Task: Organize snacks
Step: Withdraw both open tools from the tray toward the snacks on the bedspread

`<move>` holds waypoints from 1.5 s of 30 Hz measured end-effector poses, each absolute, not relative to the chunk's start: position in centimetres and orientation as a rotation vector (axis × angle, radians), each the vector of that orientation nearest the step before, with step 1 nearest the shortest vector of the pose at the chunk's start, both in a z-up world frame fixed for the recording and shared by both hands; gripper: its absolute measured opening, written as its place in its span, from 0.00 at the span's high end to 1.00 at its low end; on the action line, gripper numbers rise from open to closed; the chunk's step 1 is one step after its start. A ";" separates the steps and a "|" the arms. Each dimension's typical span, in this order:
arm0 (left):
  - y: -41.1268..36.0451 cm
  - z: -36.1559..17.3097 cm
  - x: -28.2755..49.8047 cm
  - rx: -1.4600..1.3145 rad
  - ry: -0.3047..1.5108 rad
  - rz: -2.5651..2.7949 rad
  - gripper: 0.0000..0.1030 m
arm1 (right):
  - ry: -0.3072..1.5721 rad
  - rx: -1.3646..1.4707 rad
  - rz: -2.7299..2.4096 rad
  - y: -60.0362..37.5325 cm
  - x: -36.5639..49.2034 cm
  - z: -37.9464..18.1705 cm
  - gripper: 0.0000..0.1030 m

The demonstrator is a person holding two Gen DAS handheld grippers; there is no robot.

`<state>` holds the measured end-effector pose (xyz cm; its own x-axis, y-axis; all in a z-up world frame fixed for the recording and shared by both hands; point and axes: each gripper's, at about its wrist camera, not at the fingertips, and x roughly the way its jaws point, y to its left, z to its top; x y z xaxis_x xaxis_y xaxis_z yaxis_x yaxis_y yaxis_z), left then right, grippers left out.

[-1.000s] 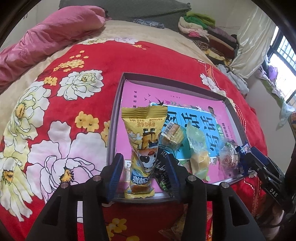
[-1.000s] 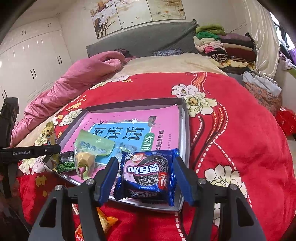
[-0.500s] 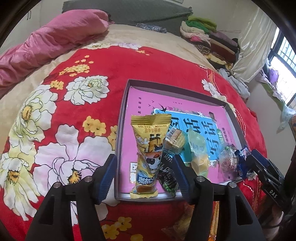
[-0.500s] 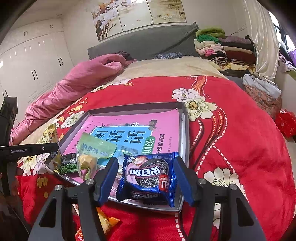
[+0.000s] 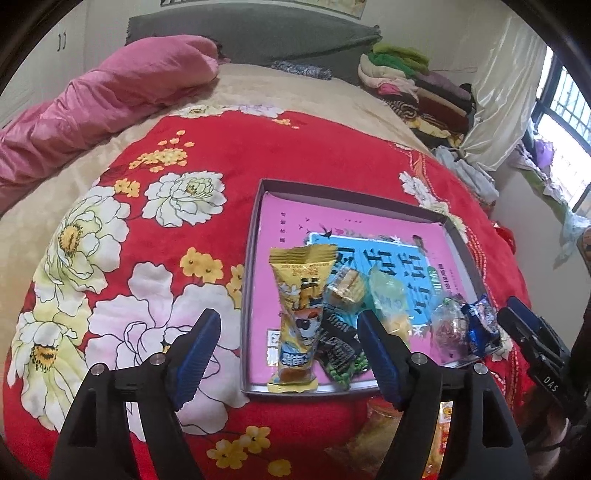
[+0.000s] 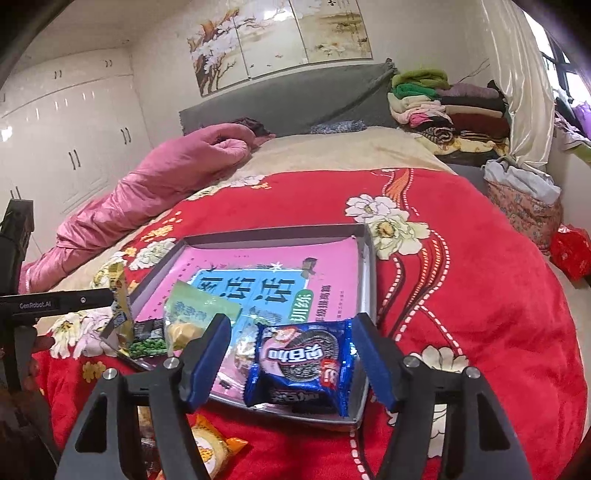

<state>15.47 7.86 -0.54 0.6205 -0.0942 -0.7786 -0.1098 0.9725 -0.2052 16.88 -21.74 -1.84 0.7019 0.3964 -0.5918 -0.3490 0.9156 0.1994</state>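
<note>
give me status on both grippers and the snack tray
Left gripper open, empty. Right gripper open, empty. Blue cookie pack and yellow snack pack lying in tray. Nothing blocking.

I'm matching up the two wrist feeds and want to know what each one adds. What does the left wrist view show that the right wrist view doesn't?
Only the left wrist view shows the yellow snack pack's printed front and the gold-wrapped candy.

Only the right wrist view shows the blue cookie pack's full front, the white wardrobe and the wall painting.

Both show the tray with its pink book, the green pea pack, and each open tool: left tool, right tool.
</note>
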 end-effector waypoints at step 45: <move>2.1 -0.9 11.6 -0.116 0.969 -0.174 0.23 | 0.695 -0.023 0.472 -18.0 12.2 -0.6 0.19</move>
